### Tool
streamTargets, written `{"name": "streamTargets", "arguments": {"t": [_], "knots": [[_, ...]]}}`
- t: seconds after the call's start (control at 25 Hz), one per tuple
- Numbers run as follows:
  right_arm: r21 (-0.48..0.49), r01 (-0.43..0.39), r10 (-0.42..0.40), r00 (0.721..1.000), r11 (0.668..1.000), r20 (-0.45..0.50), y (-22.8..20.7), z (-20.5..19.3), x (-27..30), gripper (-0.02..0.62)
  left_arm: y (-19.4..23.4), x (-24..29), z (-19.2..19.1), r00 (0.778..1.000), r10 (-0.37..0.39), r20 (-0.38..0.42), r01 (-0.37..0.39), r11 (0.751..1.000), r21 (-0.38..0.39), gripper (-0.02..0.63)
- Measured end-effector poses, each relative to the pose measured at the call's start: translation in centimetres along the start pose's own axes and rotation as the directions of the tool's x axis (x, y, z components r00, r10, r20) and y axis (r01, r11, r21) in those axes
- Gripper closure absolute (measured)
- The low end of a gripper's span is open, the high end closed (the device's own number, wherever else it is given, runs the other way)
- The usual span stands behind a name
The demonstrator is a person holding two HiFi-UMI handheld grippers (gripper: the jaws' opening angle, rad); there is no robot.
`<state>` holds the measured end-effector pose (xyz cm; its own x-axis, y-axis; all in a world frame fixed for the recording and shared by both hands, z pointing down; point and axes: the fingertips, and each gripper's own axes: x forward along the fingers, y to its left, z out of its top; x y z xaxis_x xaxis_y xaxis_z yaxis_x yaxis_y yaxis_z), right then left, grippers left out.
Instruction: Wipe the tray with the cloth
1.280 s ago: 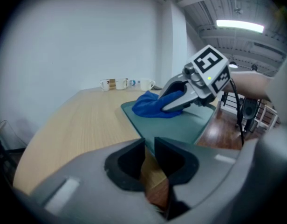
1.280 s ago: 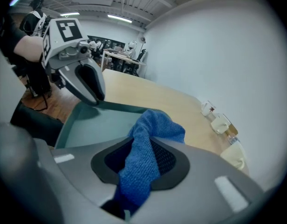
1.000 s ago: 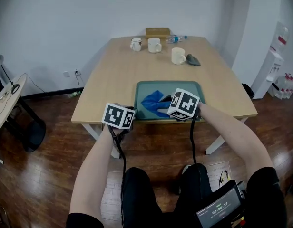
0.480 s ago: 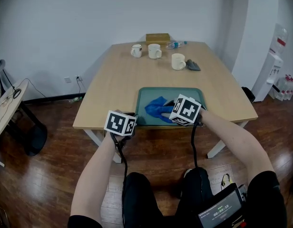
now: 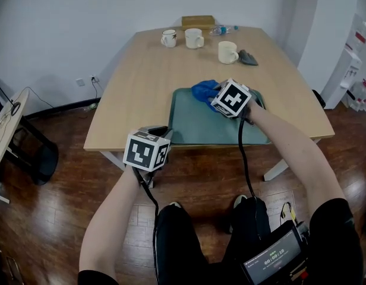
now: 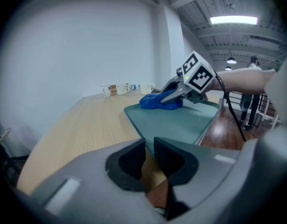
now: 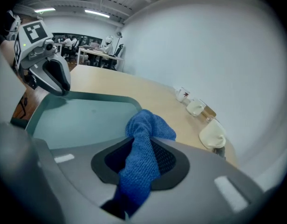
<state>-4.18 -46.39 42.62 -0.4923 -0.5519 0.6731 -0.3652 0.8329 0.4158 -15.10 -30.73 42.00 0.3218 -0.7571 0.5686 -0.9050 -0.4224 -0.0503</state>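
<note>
1. The tray [image 5: 195, 129]: its bare floor stretches from the cloth [image 5: 204, 90] toward the person.
2. The cloth sits bunched at the far edge, pinched by the right gripper [image 5: 217, 94] (the nearer hand).
3. The left gripper [image 5: 158, 130]: near-left corner, jaws almost together, empty.

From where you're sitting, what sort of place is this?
Probably an office meeting room: a long wooden table with mugs at its far end, bare white walls, and desks with office chairs beyond.

Likely office — desks [image 7: 90, 51], chairs [image 7: 118, 50].
</note>
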Motion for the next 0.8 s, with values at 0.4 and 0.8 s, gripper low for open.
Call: {"name": "streamTargets", "arguments": {"t": [0.4, 0.8], "knots": [[-0.061, -0.066, 0.068, 0.997, 0.996, 0.03, 0.6, 1.3, 0.4, 0.5, 0.0, 0.4, -0.1, 1.0, -0.002, -0.005, 0.002, 1.0, -0.011, 0.541], [-0.141, -0.263, 0.27, 0.962, 0.954, 0.038, 9.1, -1.7, -7.4, 0.499, 0.1, 0.7, -0.5, 1.0, -0.011, 0.0, 0.011, 1.0, -0.026, 0.54]]}}
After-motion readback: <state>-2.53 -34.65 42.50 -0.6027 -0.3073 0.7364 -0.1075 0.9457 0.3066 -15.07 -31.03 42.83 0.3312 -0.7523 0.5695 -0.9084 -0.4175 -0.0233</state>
